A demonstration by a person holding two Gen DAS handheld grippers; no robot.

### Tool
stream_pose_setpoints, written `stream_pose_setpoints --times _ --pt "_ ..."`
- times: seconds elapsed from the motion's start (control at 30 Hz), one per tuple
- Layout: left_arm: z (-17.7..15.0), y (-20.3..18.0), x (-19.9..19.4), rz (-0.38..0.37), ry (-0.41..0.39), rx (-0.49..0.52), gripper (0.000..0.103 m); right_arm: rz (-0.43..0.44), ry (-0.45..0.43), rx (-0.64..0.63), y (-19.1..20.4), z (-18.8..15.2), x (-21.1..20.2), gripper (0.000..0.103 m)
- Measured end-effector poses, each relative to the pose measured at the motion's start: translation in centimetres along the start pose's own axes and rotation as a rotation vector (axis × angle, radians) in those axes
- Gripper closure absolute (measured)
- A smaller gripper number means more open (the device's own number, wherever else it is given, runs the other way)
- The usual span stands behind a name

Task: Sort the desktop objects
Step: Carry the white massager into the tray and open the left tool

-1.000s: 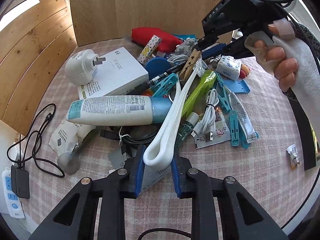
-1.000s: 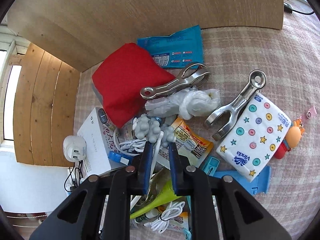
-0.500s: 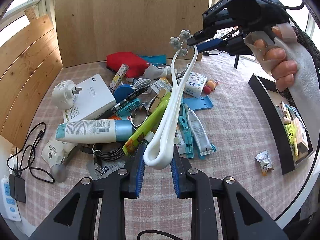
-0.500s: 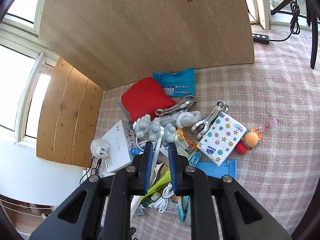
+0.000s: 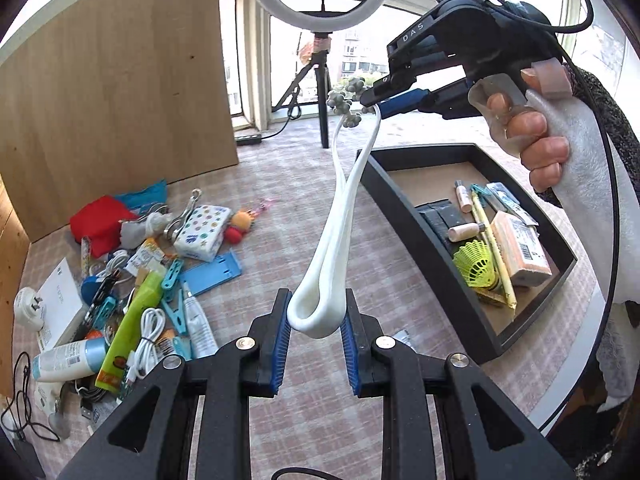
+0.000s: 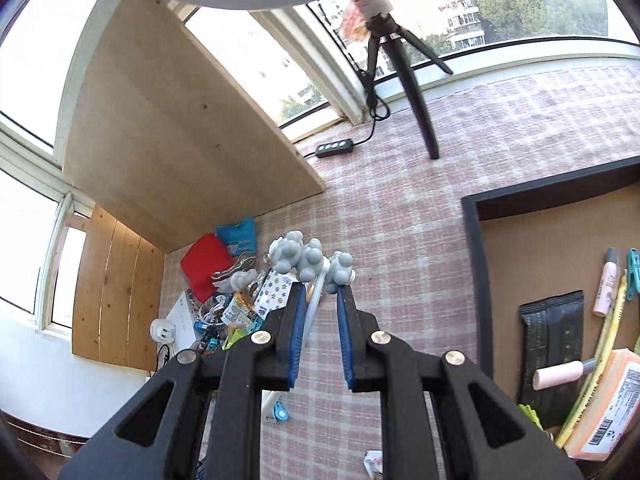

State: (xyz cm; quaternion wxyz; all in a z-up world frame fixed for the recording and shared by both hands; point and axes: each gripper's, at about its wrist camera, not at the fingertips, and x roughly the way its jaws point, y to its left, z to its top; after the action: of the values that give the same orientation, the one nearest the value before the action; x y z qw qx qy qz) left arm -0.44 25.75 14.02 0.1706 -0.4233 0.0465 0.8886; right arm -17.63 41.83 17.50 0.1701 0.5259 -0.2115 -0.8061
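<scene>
The white massager hangs above the checked surface, its looped handle clamped in the left hand-held gripper, its knobbed end pinched by the right hand-held gripper.

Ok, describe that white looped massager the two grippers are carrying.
The massager is a long, glossy white plastic loop, two thin arms joined in a rounded bend. The left gripper clamps the bend; the right gripper pinches the far end, just below grey knobbly roller heads. It hangs stretched in the air above the checked tablecloth.
</scene>
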Motion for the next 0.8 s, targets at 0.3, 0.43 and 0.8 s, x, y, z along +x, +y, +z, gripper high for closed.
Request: stream_pose_setpoints --times 0.3,0.43,0.8 --pt "4.1 -12.4 6.0 -0.268 0.084 0.134 0.096 -0.152 -0.128 0.136 -11.6 1.3 -8.8 0.096" --pt "2.7 -16.1 6.8 -0.296 0.136 0.225 0.067 -0.186 -0.148 0.147 -14.3 0.8 -10.9 0.096" --pt "0.5 -9.7 4.2 -0.134 0.115 0.164 0.055 -0.221 -0.113 0.131 -15.8 -2.7 -10.1 0.073"
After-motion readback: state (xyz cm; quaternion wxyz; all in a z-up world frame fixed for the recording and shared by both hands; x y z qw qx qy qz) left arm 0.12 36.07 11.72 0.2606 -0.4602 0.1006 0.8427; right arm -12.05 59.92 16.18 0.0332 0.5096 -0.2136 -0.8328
